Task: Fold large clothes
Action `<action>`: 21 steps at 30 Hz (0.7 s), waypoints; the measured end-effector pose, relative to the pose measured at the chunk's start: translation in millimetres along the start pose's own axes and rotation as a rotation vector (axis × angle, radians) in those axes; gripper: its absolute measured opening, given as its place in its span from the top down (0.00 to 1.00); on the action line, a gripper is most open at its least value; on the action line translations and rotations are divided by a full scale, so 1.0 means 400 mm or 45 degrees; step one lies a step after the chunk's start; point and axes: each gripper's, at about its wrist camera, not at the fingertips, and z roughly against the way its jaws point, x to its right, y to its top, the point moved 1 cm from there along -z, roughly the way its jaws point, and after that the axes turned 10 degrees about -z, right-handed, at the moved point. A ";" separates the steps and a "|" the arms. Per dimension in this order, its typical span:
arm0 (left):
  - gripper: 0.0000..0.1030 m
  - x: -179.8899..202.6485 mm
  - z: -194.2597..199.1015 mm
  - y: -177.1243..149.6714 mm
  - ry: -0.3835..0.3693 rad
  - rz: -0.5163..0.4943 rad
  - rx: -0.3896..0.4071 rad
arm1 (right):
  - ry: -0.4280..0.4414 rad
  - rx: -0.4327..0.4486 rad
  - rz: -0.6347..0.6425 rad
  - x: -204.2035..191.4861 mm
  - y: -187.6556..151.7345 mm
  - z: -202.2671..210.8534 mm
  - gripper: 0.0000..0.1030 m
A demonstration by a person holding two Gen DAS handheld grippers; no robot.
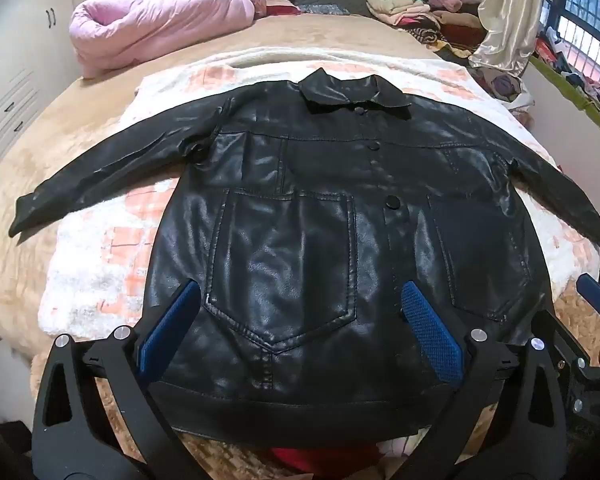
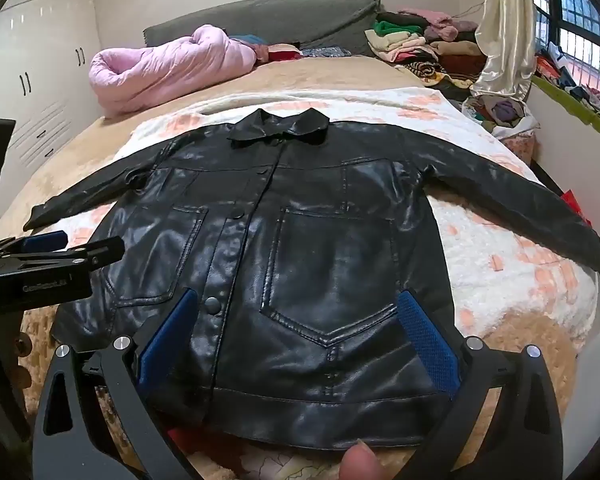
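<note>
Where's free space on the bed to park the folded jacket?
Free: tan bedspread between pink quilt and the black jacket's sleeve; white-and-pink blanket below the other sleeve. Crowded: clothes pile at the far corner by the curtain.

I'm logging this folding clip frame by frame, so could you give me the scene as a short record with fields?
garment: black leather jacket, front up, snapped shut
layout: spread flat, both sleeves out to the sides, collar at the far end
surface: white and peach blanket on a tan bed cover
left gripper: jaws open, above the hem, holding nothing
right gripper: jaws open, above the hem, holding nothing
background: pink quilt, stacked clothes by the window
folding: not yet begun
</note>
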 end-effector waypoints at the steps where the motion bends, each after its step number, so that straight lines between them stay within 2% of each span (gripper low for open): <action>1: 0.09 0.000 0.000 0.000 0.001 0.001 -0.001 | 0.002 0.000 0.001 -0.003 -0.001 0.001 0.04; 21: 0.09 -0.005 0.014 0.008 -0.051 0.011 0.003 | -0.020 0.006 0.001 -0.003 0.009 0.015 0.04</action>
